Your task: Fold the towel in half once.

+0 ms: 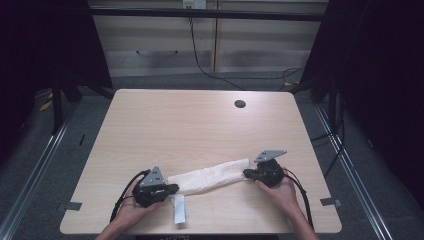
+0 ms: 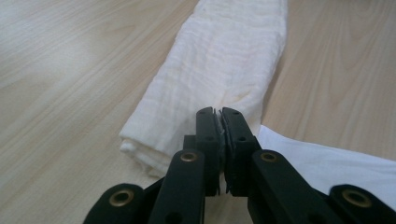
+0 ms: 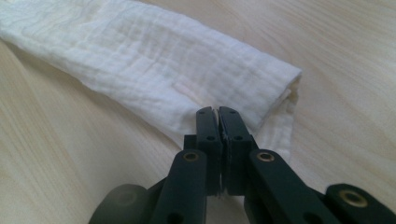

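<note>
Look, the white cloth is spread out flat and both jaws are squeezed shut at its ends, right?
Not quite. The white cloth isn't spread out flat: it's folded into a long, narrow roll, as the high view shows. The rest holds: the left gripper and right gripper sit at its two ends with jaws squeezed shut.

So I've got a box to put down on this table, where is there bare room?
The whole far part of the table is bare, from the folded cloth up to the round hole near the back edge. The near strip is crowded: left gripper, right gripper, both hands, and a white strip.
</note>
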`<state>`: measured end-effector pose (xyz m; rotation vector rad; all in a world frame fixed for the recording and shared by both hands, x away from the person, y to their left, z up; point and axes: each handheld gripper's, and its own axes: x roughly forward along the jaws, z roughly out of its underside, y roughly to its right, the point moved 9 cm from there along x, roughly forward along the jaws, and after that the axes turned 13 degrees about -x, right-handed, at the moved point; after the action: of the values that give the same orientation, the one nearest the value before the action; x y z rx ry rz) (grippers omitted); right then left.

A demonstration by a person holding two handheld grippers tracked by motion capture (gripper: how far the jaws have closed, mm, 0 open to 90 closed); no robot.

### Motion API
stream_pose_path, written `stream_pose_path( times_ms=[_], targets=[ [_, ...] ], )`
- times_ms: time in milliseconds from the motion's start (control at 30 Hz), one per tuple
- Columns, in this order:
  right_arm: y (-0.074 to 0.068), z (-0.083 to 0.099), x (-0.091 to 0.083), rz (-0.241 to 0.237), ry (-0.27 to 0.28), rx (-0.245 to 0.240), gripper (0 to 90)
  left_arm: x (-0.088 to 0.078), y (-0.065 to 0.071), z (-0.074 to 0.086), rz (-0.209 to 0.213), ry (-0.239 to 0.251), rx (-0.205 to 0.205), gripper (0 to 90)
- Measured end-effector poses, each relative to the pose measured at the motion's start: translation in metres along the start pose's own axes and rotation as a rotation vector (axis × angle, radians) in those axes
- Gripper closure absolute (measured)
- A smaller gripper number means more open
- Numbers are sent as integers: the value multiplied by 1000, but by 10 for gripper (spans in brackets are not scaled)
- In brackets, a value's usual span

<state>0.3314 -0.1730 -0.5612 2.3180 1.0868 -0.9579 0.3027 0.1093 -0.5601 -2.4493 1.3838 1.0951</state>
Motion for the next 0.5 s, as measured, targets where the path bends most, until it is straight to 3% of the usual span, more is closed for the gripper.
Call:
stream_pose_path(
  times_ms=[500],
  targets=[
    [-5, 4, -3, -3, 27, 24, 877, 10, -26, -16, -31, 25, -78, 862]
  ],
)
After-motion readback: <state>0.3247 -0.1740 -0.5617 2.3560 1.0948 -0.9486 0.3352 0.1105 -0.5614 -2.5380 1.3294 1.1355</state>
